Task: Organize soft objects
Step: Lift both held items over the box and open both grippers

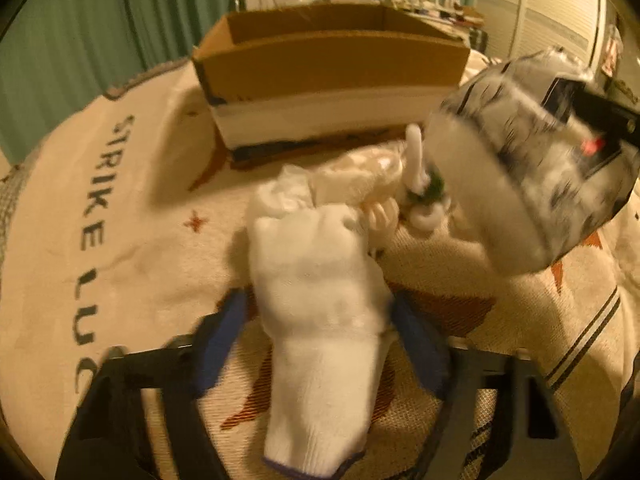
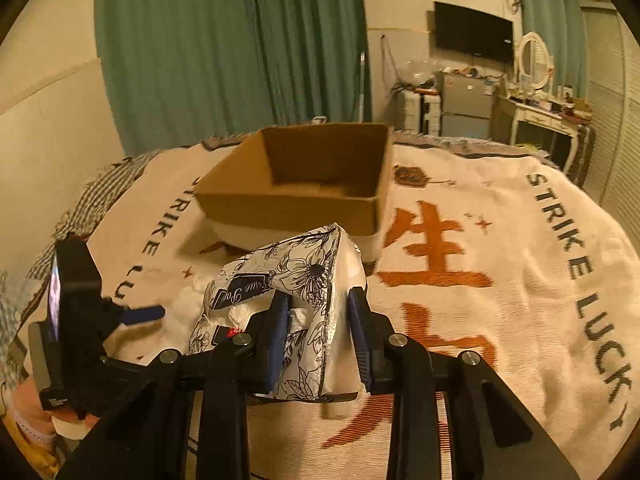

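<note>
My left gripper is shut on a white glove and holds it just above the blanket. More white soft items lie beyond it. My right gripper is shut on a floral tissue pack and holds it in the air; the pack also shows blurred at the right of the left wrist view. An open cardboard box stands ahead, seen in the right wrist view too; what shows of its inside is bare.
A cream blanket with "STRIKE LUCKY" lettering and orange characters covers the bed. The left gripper's body is at the lower left. Green curtains, a dresser and a wall TV stand behind.
</note>
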Demonstrator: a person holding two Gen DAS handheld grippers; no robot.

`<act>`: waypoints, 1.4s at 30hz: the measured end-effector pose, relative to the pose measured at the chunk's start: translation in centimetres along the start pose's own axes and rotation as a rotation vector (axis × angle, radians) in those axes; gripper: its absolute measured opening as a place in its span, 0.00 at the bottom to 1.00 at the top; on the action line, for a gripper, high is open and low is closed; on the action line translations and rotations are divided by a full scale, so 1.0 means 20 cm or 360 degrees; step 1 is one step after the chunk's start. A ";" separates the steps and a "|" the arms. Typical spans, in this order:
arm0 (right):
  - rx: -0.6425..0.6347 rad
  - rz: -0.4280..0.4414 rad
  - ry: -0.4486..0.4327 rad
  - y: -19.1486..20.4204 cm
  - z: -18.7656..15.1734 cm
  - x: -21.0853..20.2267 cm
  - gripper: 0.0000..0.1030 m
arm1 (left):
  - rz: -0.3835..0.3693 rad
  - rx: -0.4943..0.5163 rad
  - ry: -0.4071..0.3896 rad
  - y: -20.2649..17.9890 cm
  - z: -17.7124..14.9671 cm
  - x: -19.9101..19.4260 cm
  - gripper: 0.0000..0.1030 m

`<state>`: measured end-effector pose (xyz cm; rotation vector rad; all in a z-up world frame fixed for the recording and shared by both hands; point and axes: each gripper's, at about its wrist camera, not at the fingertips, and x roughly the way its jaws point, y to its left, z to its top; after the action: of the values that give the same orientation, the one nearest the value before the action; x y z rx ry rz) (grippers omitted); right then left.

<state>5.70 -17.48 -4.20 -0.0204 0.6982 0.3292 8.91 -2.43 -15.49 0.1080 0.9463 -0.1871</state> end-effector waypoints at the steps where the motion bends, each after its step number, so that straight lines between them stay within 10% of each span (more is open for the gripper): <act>1: 0.0017 -0.0010 0.0004 -0.02 0.00 -0.01 0.28 | 0.0002 0.0003 -0.0004 0.00 0.00 0.00 0.57; 6: 0.0038 -0.0081 -0.0015 -0.07 0.00 -0.08 0.28 | -0.0013 -0.0016 -0.0049 0.01 -0.01 -0.09 0.43; 26: -0.0031 -0.0097 -0.0405 0.01 0.31 -0.71 0.28 | -0.0031 -0.0068 -0.0607 0.06 0.32 -0.92 0.41; 42: -0.0080 -0.0077 -0.0311 -0.04 0.84 0.10 0.28 | 0.0030 -0.0026 -0.0522 0.19 0.93 -0.35 0.41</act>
<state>17.85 -15.47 7.29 -0.0523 0.4948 0.2975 20.46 -1.22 1.11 0.0683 0.6200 -0.1731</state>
